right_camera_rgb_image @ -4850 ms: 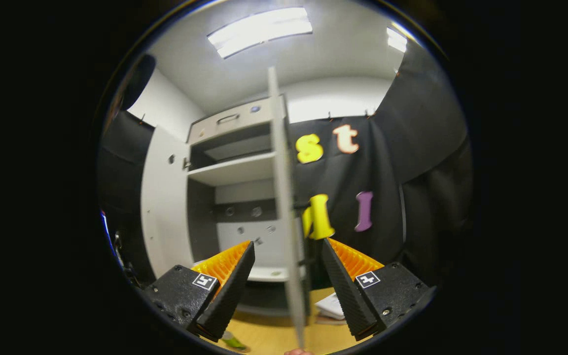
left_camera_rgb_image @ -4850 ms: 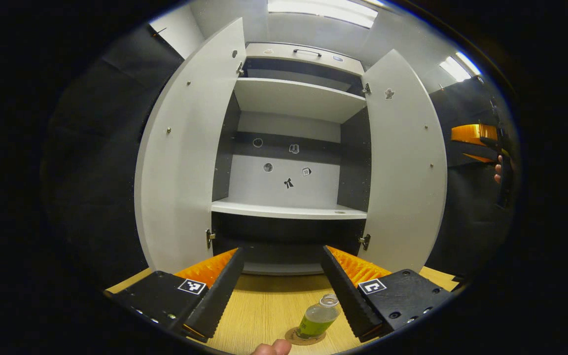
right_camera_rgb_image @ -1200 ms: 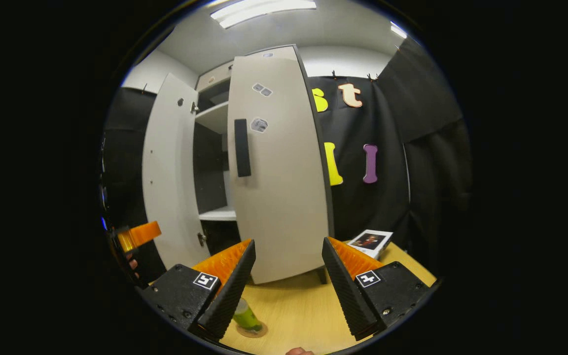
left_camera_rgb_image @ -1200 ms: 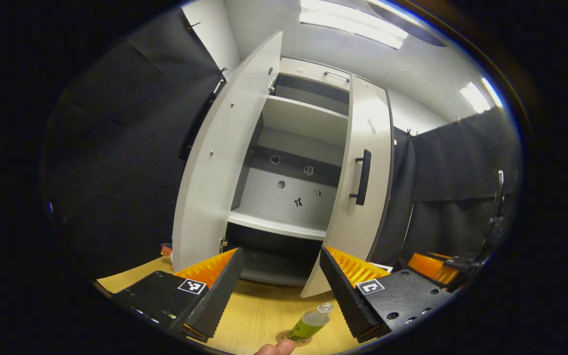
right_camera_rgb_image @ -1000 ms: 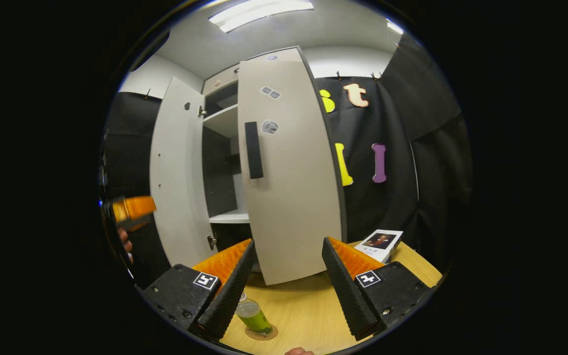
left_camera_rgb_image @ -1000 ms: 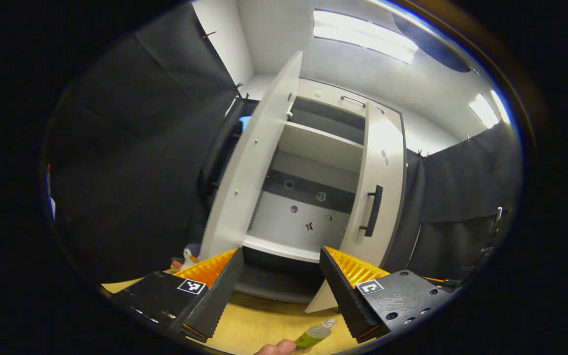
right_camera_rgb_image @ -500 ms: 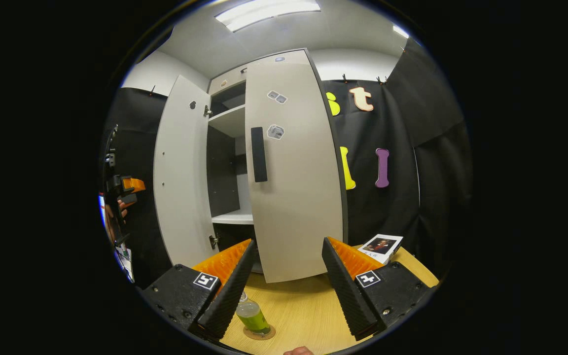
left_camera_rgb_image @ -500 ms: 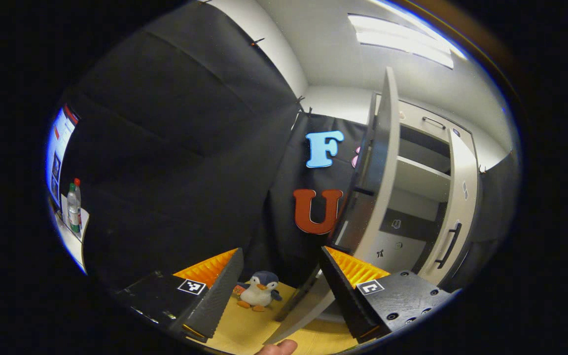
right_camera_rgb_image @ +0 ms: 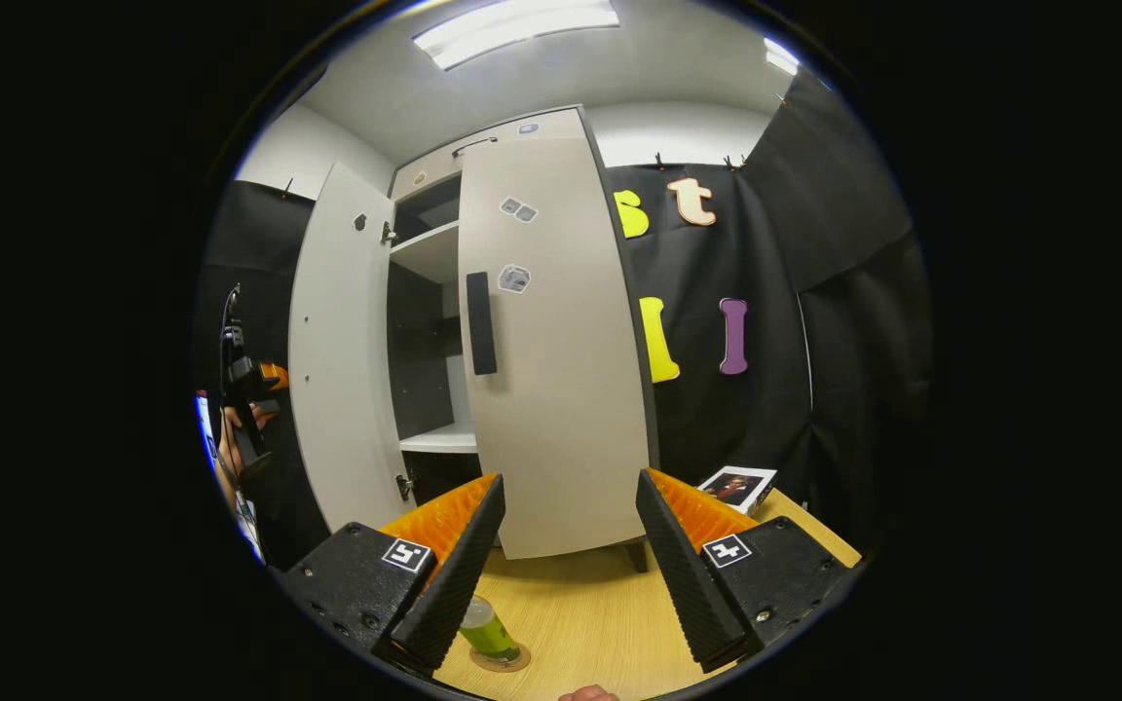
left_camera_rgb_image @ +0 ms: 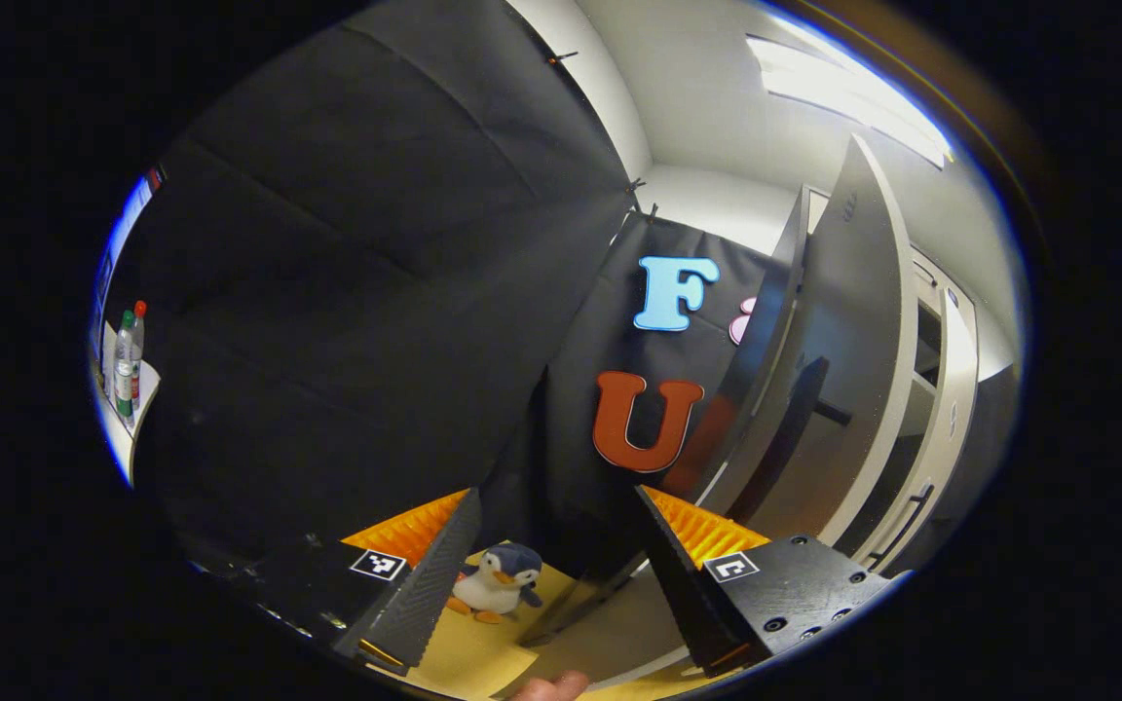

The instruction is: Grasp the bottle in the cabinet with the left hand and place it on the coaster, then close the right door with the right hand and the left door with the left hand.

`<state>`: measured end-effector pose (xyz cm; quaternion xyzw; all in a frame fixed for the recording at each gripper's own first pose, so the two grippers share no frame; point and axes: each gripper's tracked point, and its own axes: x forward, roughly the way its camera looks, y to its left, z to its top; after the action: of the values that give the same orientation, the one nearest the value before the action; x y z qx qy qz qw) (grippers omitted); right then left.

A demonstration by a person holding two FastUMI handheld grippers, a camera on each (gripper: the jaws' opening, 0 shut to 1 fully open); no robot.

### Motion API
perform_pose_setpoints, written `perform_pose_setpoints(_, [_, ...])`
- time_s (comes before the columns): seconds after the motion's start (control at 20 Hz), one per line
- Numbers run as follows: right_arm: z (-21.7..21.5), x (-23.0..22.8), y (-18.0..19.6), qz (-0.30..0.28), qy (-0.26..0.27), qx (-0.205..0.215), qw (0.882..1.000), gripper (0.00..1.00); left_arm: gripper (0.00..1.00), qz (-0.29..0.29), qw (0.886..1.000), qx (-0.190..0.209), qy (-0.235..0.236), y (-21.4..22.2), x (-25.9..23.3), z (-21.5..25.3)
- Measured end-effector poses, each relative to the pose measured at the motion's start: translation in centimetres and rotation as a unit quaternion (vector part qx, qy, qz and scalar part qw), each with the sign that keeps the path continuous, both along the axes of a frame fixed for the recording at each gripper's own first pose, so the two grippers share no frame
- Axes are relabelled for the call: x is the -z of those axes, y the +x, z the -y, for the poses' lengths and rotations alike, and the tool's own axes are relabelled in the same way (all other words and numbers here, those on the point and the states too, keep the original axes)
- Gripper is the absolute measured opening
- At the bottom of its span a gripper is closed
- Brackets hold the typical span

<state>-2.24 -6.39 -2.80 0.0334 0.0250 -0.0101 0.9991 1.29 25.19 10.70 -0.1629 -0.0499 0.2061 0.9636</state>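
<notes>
Bottle (right_camera_rgb_image: 486, 628) is seen upright on the coaster (right_camera_rgb_image: 500, 659) on the table (right_camera_rgb_image: 590, 623) | right door (right_camera_rgb_image: 551, 350) has been swung shut | left door (left_camera_rgb_image: 853, 341) still open — left gripper (left_camera_rgb_image: 553, 574), released and empty, has been brought round behind its outer face, so the closing push is judged next | right gripper (right_camera_rgb_image: 569, 574) is held released, clear of the cabinet

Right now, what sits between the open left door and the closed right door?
In the right gripper view, the left door and right door flank a dark gap showing the cabinet's shelves.
</notes>
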Motion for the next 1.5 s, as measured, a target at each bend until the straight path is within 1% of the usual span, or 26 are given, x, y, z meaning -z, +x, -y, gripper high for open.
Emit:
perform_pose_setpoints(0.1, [0.1, -0.1, 0.0, 0.001, -0.005, 0.003, 1.0, 0.83, 0.95, -0.001, 1.0, 0.006, 0.007, -0.4, 0.2, 0.7])
perform_pose_setpoints(0.15, [0.2, -0.4, 0.0, 0.004, -0.005, 0.004, 1.0, 0.83, 1.0, -0.003, 1.0, 0.003, 0.011, -0.7, 0.3, 0.7])
perform_pose_setpoints(0.2, [0.2, -0.4, -0.1, 0.005, -0.005, 0.005, 1.0, 0.83, 0.95, -0.001, 1.0, -0.002, 0.017, -0.5, 0.1, 0.7])
perform_pose_setpoints(0.35, [0.3, -0.3, -0.1, 0.004, -0.007, 0.006, 1.0, 0.83, 0.94, -0.003, 1.0, -0.004, 0.025, -0.3, 0.2, 1.9])
perform_pose_setpoints(0.4, [0.4, -0.3, 0.0, 0.003, -0.008, 0.006, 1.0, 0.83, 1.0, -0.006, 0.999, -0.005, 0.037, -0.3, -0.1, 2.3])
perform_pose_setpoints(0.45, [0.3, -0.3, 0.0, 0.003, -0.008, 0.007, 1.0, 0.83, 0.94, -0.01, 0.999, -0.004, 0.054, -0.3, -0.4, 3.0])
perform_pose_setpoints(0.6, [-0.2, -0.3, 0.3, 0.004, -0.006, 0.0, 1.0, 0.83, 0.93, -0.019, 0.995, 0.002, 0.1, 0.3, -1.4, 5.8])
perform_pose_setpoints(0.65, [-0.3, -0.4, 0.3, 0.005, -0.006, -0.002, 1.0, 0.83, 0.93, -0.021, 0.994, 0.01, 0.103, 0.5, -1.4, 6.5])
perform_pose_setpoints(0.75, [-0.4, -0.7, 0.3, 0.008, -0.008, -0.003, 1.0, 0.83, 0.93, -0.021, 0.995, 0.032, 0.094, 0.1, -1.0, 8.0])
perform_pose_setpoints(0.95, [0.4, -0.8, -0.2, 0.007, -0.013, 0.007, 1.0, 0.83, 0.93, -0.025, 0.992, 0.092, 0.084, 1.5, -0.2, 13.0])
perform_pose_setpoints(1.0, [0.7, -1.0, -0.4, 0.01, -0.012, 0.012, 1.0, 0.83, 0.99, -0.023, 0.99, 0.106, 0.085, 2.1, 0.0, 14.4])
perform_pose_setpoints(1.05, [1.1, -1.1, -0.7, 0.011, -0.009, 0.018, 1.0, 0.83, 0.99, -0.019, 0.988, 0.125, 0.086, 2.7, 0.1, 15.9])
perform_pose_setpoints(1.1, [1.6, -1.2, -1.0, 0.013, -0.008, 0.026, 1.0, 0.83, 0.93, -0.015, 0.986, 0.145, 0.085, 3.1, 0.1, 17.5])
perform_pose_setpoints(1.15, [2.1, -1.3, -1.3, 0.015, -0.007, 0.034, 0.999, 0.83, 0.99, -0.006, 0.984, 0.159, 0.084, 3.3, -0.2, 18.6])
perform_pose_setpoints(1.2, [2.6, -1.4, -1.7, 0.017, -0.007, 0.043, 0.999, 0.83, 0.94, 0.001, 0.982, 0.17, 0.087, 3.6, -0.6, 19.5])
perform_pose_setpoints(1.25, [3.1, -1.5, -2.2, 0.018, -0.006, 0.051, 0.999, 0.83, 0.99, 0.002, 0.98, 0.174, 0.092, 3.8, -0.7, 20.1])
perform_pose_setpoints(1.35, [3.9, -1.5, -3.0, 0.019, -0.004, 0.065, 0.998, 0.83, 0.94, 0.001, 0.978, 0.181, 0.1, 4.1, -0.8, 21.1])
perform_pose_setpoints(1.4, [4.2, -1.6, -3.3, 0.021, -0.003, 0.071, 0.997, 0.83, 0.94, 0.002, 0.977, 0.187, 0.1, 3.9, -0.8, 21.5])
perform_pose_setpoints(1.45, [4.5, -1.7, -3.5, 0.022, -0.003, 0.076, 0.997, 0.83, 0.9, 0.002, 0.976, 0.192, 0.101, 3.7, -0.8, 22.1])
perform_pose_setpoints(1.5, [4.7, -1.7, -3.5, 0.023, -0.003, 0.079, 0.997, 0.83, 0.99, 0.001, 0.975, 0.196, 0.102, 3.2, -0.6, 22.5])
